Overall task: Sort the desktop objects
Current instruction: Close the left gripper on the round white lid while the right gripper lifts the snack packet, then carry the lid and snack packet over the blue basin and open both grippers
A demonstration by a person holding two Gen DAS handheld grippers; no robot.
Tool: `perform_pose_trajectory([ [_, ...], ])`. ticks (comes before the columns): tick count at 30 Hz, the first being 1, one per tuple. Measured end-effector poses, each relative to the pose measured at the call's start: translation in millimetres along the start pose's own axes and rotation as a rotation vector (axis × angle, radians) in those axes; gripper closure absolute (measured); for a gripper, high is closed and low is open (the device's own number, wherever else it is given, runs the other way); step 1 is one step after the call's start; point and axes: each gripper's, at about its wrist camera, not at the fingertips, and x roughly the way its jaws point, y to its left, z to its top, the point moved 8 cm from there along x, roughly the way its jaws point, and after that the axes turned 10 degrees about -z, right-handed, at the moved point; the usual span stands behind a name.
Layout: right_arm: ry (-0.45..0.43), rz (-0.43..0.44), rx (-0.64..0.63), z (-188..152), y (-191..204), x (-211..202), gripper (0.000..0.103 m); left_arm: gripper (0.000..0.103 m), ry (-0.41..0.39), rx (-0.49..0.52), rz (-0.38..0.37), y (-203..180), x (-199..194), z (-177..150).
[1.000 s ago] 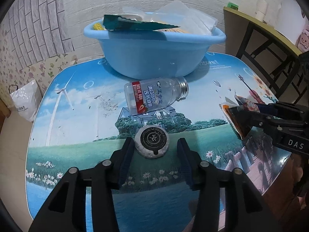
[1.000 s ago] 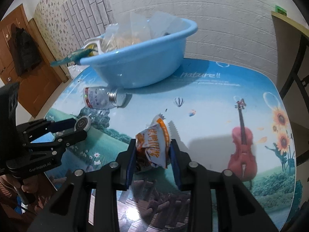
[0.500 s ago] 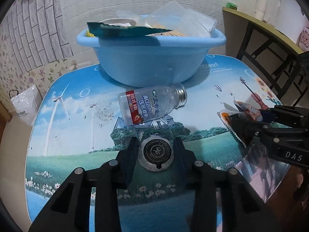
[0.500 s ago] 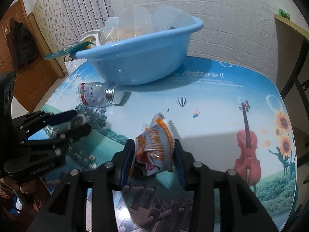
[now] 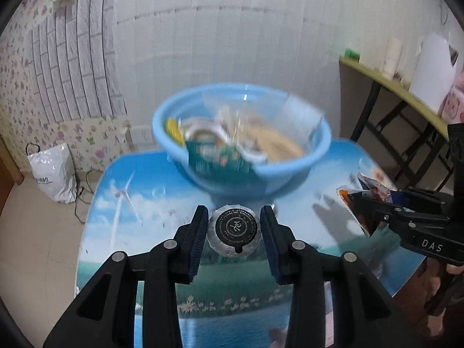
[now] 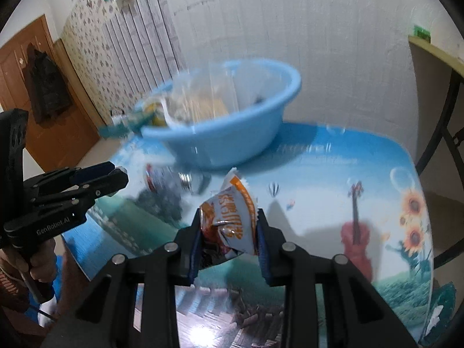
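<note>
Above the worktop [image 5: 121, 203], both my claws carry something.
Lower centre, my left claw [image 5: 234, 230] clamps a round foil disc [image 5: 233, 227]; my right claw [image 6: 229, 232] is closing on the snack packet [image 6: 230, 220]; the blue basin [image 5: 290, 168] sits behind.

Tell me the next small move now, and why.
Probably carry both forward over the basin before releasing: the left gripper grips the round puck, the right gripper the snack packet, and the basin already holds sorted items.
</note>
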Motion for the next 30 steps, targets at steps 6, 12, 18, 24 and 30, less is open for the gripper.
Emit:
perform_pose_trajectory([
  [6,-0.091,0.028,-0.001,36.7,1.5,-20.9,0.072,0.067,-0.052,0.034,-0.021,-9.6,-7.5,33.7],
  [12,-0.117,0.042,-0.039,67.1,11.7,-15.5,0.072,0.067,-0.075,0.051,-0.024,-5.6,9.7,68.6],
  [18,-0.092,0.050,-0.057,76.8,17.7,7.8,0.072,0.067,-0.022,0.057,-0.029,-3.2,39.9,68.3],
  [24,-0.072,0.048,-0.072,81.4,17.3,24.7,0.072,0.067,0.014,0.040,-0.033,7.8,62.6,60.4],
  [30,-0.072,0.042,-0.086,95.6,17.7,37.5,0.072,0.066,0.003,0.043,-0.057,12.9,68.4,65.7],
])
